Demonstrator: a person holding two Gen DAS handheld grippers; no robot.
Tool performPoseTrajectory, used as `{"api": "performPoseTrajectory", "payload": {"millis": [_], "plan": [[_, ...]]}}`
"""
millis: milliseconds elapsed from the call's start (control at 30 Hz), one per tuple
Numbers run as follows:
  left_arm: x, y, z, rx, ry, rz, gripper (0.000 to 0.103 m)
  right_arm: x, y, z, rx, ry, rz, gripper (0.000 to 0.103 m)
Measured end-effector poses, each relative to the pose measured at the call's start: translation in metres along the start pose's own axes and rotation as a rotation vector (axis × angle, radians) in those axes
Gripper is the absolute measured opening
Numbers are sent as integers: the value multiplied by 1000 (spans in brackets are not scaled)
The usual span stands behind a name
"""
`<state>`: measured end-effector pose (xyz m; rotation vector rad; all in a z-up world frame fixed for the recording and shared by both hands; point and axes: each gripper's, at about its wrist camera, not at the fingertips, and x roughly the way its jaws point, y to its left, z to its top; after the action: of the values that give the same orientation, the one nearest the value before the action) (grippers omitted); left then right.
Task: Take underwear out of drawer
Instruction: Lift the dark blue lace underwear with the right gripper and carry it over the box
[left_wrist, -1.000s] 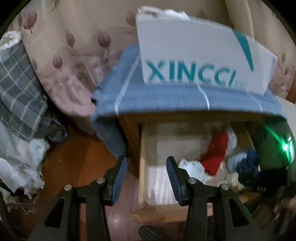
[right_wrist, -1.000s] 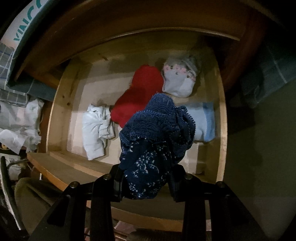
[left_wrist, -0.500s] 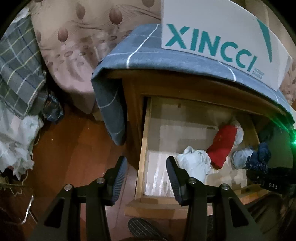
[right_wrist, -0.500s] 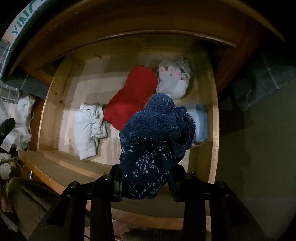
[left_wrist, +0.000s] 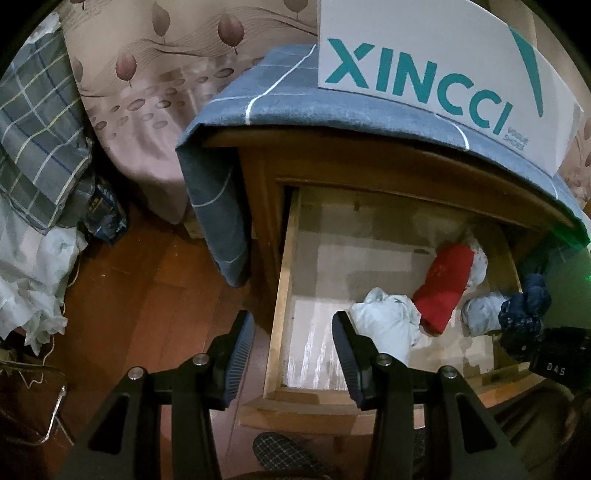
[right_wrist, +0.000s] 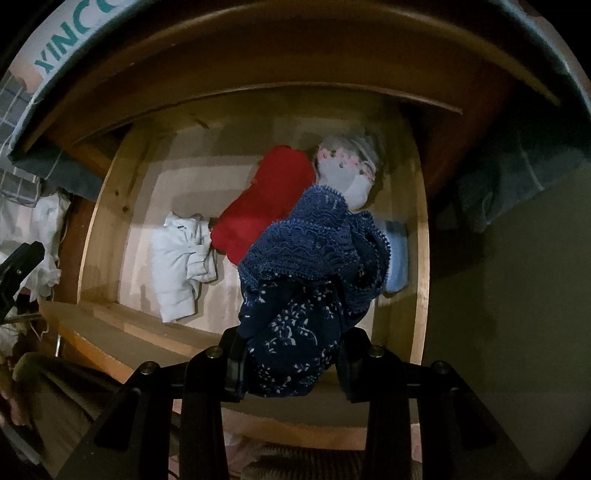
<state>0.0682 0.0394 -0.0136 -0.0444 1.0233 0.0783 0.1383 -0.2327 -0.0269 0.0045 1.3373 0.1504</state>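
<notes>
My right gripper (right_wrist: 290, 354) is shut on navy lace underwear (right_wrist: 314, 266) and holds it above the open wooden drawer (right_wrist: 92, 229). That underwear also shows at the right in the left wrist view (left_wrist: 524, 314). Inside the drawer lie a red piece (right_wrist: 266, 203), a white piece (right_wrist: 177, 258), a pale floral piece (right_wrist: 347, 173) and a light blue piece (right_wrist: 397, 258). My left gripper (left_wrist: 293, 350) is open and empty, hovering over the drawer's front left corner (left_wrist: 280, 332).
A white XINCCI box (left_wrist: 424, 74) sits on a grey-blue cloth (left_wrist: 258, 92) covering the nightstand. A bed with a leaf-pattern sheet (left_wrist: 147, 92), a plaid blanket (left_wrist: 33, 129) and white cloth (left_wrist: 26, 277) lie to the left. A slipper (left_wrist: 284, 454) rests on the wooden floor.
My left gripper's view has tilted down and drawn back, showing more of the drawer and floor. My right gripper has lifted the navy underwear a little away from the drawer.
</notes>
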Motion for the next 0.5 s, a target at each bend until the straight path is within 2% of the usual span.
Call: {"api": "performPoseTrajectory", "payload": {"millis": [233, 500], "plan": [[2, 2, 1, -13, 9, 2, 46, -26, -1, 4, -14, -52, 21, 34], [3, 0, 1, -8, 12, -2, 46, -102, -13, 27, -24, -178, 37, 34]]}}
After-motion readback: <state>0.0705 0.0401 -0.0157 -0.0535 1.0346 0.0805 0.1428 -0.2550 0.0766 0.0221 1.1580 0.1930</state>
